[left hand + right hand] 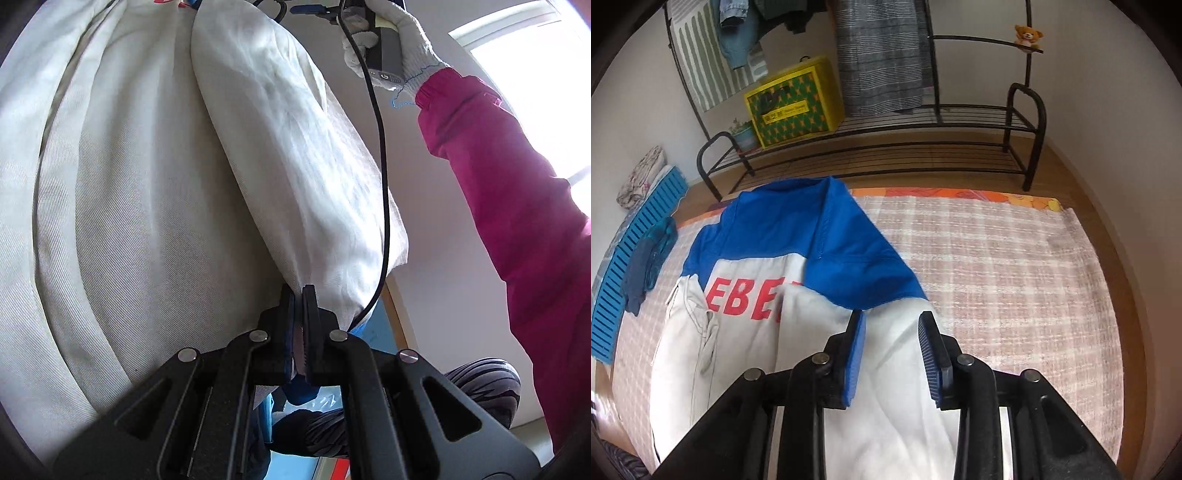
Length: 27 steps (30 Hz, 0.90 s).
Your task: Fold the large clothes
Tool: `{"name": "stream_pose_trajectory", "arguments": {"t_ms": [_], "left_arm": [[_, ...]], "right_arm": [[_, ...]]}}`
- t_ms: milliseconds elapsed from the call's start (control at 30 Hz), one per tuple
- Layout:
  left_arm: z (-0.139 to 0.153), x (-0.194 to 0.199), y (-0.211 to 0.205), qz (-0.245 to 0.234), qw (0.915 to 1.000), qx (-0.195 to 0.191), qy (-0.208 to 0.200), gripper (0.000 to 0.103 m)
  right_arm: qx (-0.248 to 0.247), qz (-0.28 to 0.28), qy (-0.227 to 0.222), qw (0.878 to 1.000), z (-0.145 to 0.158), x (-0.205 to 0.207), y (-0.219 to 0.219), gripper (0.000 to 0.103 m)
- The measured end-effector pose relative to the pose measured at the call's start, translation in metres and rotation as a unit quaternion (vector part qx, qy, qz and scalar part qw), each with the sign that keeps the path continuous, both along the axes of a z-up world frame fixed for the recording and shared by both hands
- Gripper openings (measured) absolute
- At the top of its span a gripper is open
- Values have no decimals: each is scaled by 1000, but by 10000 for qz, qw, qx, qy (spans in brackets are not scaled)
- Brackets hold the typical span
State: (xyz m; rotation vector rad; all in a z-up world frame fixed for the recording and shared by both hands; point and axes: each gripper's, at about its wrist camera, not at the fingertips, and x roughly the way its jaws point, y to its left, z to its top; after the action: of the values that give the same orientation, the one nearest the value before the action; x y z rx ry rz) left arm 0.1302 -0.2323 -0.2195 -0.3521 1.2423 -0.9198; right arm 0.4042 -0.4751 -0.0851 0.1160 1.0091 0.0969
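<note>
A white jacket with blue shoulders and red letters (750, 299) lies on a pink checked blanket (1015, 266). Its right sleeve (849, 251) is folded across the body. In the left wrist view my left gripper (299, 295) is shut on the end of the white sleeve (295, 155), which stretches up toward the right gripper's handle (384, 48) in a gloved hand. My right gripper (892, 325) is open above the white sleeve cloth, the jaws standing to either side of it.
A black metal rack (886, 147) stands beyond the blanket with a yellow box (794, 99), a potted plant (744, 134) and hanging clothes (882, 55). A blue slatted crate (631, 254) lies at the left. A black cable (384, 184) hangs beside the sleeve.
</note>
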Motion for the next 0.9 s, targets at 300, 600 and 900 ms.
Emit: {"name": "stream_pose_trajectory", "arguments": {"t_ms": [300,600,900], "left_arm": [[0,-1,-12,-58,10000,33,-10,2],[3,4,-10,-204,9997,-106,114,2],[5,2,-4,-246,9995,-170,141,2]], "right_arm": [[-236,550,333,9977,-20,76,85,45],[-1243,325,875,9878,-75,141,118,36],[-1029,-505,142,9933,-48,159,83,0]]}}
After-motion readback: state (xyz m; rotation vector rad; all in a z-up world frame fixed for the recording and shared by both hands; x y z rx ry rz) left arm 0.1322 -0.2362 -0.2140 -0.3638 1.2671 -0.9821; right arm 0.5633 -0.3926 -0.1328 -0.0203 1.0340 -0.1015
